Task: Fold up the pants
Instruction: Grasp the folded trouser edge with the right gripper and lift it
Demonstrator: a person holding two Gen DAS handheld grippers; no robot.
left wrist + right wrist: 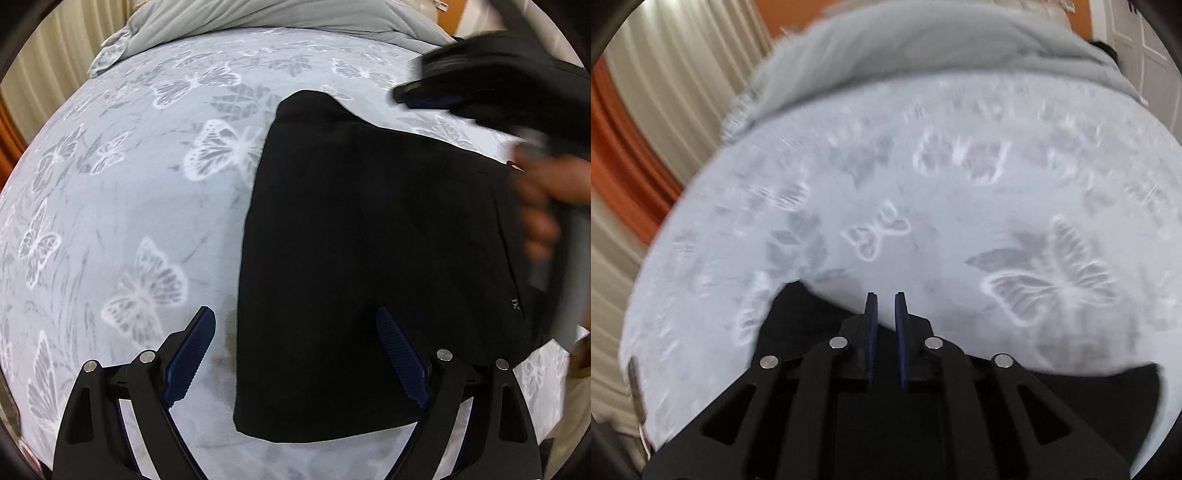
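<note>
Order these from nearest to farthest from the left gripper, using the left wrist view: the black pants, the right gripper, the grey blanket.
1. black pants: directly ahead of the left gripper, partly between its open fingers.
2. right gripper: upper right, blurred, beyond the pants' far end.
3. grey blanket: bunched at the top, at the far edge of the butterfly sheet.

Black pants (369,258) lie folded into a flat, compact block. They're resting on the butterfly-print bed (129,221), edges fairly straight.
</note>
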